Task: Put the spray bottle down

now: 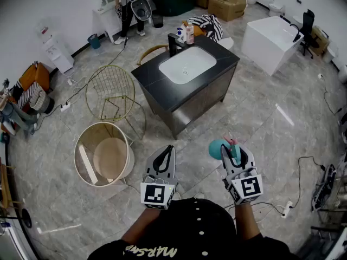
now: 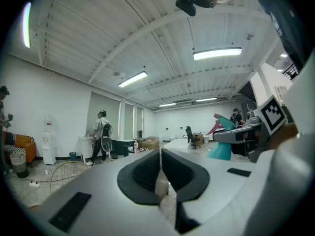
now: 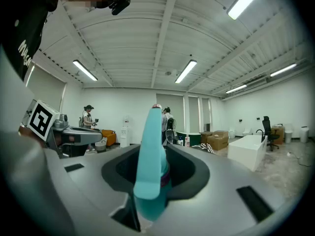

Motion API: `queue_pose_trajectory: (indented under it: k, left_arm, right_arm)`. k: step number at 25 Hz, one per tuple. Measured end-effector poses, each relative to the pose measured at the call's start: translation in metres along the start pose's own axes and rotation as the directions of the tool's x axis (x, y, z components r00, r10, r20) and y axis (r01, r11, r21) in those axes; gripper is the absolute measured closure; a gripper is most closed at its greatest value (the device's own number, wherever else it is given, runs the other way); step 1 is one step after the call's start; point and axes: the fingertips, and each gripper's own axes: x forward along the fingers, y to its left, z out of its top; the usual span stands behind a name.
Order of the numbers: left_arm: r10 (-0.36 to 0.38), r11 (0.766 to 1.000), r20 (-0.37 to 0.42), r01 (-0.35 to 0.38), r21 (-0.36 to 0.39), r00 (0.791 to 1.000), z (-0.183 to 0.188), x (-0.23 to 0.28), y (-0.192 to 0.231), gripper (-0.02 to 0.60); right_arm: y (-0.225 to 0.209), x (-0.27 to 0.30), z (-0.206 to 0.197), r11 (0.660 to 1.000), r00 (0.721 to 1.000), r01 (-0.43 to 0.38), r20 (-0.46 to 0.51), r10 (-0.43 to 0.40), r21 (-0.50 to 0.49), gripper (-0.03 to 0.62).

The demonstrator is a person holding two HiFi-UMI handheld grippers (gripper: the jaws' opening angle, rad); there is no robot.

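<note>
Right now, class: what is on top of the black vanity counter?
A white basin is sunk into the vanity counter, with a black tap and a few bottles at its back edge. The patch of counter behind the bottles is hidden by them.

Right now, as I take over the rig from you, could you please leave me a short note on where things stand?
Left gripper: jaws together, nothing in them, held level in front of the body.
Right gripper: closed on the teal spray bottle, which is in the air, off any surface.
Things: the black sink counter stands ahead, with a few bottles by its tap.
Done: the bottle is in hand.
Left: the bottle is not yet put down. The counter looks like the likeliest spot; walk up to it, then open the right gripper.
</note>
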Motion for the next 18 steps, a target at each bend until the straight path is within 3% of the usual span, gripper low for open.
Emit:
queue_pose_trajectory:
  k: [10,18]
  left_arm:
    - [0.01,1.0,-0.015,-0.01,0.0,1.0,-0.005,-0.009,-0.011,0.56]
    - [0.065,0.998,-0.011,-0.064,0.006,0.998,-0.007,-0.02,-0.025,0.56]
  right_arm:
    - [0.001,-0.009,-0.002,1.0,1.0,-0.011,0.0,0.011,0.006,0.474]
    - [-0.005,-0.019,-0.009,0.999,0.999,-0.051,0.015,0.051,0.011,0.473]
